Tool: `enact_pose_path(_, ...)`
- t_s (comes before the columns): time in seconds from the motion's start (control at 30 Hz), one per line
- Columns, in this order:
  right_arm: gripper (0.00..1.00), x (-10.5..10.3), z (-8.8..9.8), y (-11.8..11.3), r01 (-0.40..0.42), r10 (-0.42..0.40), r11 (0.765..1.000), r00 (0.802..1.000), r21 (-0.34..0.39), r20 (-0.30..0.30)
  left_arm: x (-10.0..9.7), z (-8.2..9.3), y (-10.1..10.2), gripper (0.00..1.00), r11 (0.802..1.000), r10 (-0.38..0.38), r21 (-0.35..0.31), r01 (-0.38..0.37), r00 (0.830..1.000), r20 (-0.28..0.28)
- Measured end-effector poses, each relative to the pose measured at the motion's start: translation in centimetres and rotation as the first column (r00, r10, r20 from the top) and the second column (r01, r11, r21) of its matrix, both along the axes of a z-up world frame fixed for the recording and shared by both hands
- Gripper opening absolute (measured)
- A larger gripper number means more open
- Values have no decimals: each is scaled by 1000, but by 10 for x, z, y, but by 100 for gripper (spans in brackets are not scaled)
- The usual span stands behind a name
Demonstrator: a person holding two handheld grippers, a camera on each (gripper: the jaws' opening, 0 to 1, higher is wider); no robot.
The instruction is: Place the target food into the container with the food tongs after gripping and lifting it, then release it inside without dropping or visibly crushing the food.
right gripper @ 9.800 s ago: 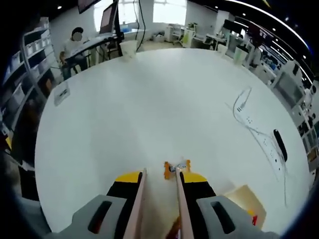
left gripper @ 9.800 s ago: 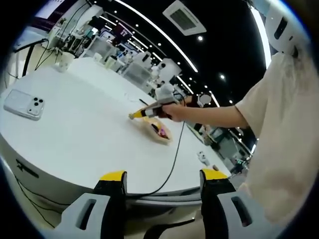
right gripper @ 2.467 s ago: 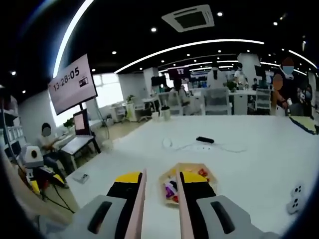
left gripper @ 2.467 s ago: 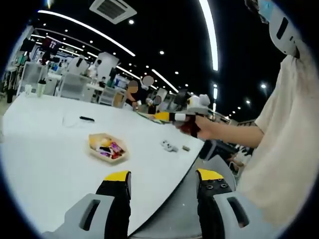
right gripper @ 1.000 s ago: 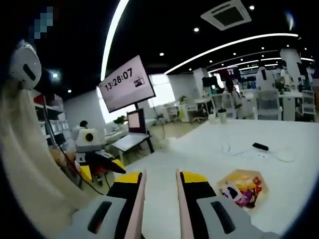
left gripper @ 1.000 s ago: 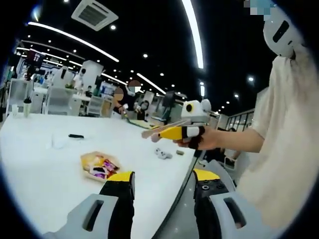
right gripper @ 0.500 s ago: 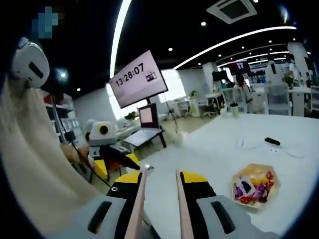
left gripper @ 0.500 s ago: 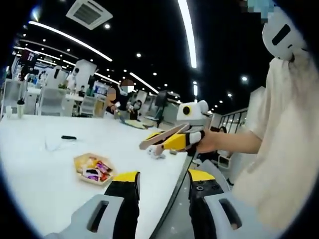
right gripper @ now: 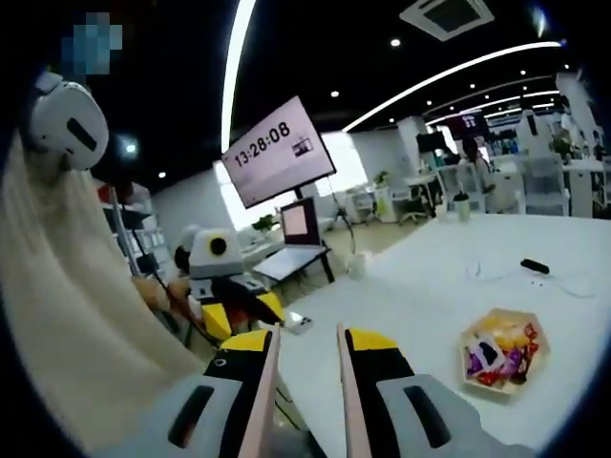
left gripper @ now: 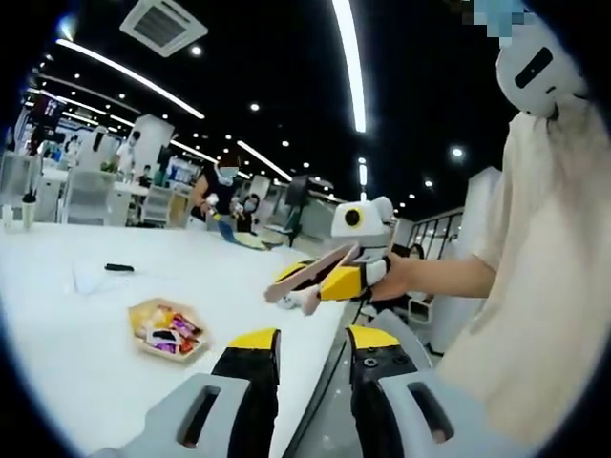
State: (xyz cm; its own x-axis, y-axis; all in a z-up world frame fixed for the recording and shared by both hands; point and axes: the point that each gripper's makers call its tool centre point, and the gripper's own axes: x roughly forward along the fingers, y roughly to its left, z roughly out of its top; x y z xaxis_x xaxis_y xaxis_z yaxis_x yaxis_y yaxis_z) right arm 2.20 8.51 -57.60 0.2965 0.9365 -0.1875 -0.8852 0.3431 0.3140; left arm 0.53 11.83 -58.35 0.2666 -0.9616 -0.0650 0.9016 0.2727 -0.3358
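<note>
A hexagonal container [left gripper: 167,329] with several wrapped sweets lies on the white table [left gripper: 57,324]. Near the table's edge, well off from the container, my left gripper [left gripper: 313,342] is open with nothing between its jaws. My right gripper [left gripper: 320,280] hangs in the air to the right of the container, shut on pinkish food tongs [left gripper: 286,283] whose tips carry nothing. In the right gripper view the tongs' arms [right gripper: 268,382] run along the jaws of my right gripper [right gripper: 305,336]. The container [right gripper: 501,361] sits low on the right, and the left gripper [right gripper: 246,303] is at the left.
A screen [right gripper: 280,151] reading 13:28:08 hangs behind the table. A black object with a white cable [right gripper: 535,265] lies further back on the table. Desks and people [left gripper: 224,186] fill the room behind. The holder's beige sleeve [left gripper: 544,286] is at the right.
My left jaws have come closer together but stay apart. The right gripper with the tongs has come nearer to the left gripper, away from the container. Both cameras swung.
</note>
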Motion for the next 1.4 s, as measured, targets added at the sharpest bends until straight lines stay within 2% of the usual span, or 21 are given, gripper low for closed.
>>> enact_pose_path(0.43, 30, -6, 7, 10, -60, 60, 998, 998, -2, 10, 1, 5, -5, 23, 999, -26, -19, 26, 1000, -9)
enact_pose_path(1.4, 30, -16, 11, 26, -118, 118, 992, 993, 41, -4, -5, 16, -9, 7, 994, -67, -82, 66, 998, -12)
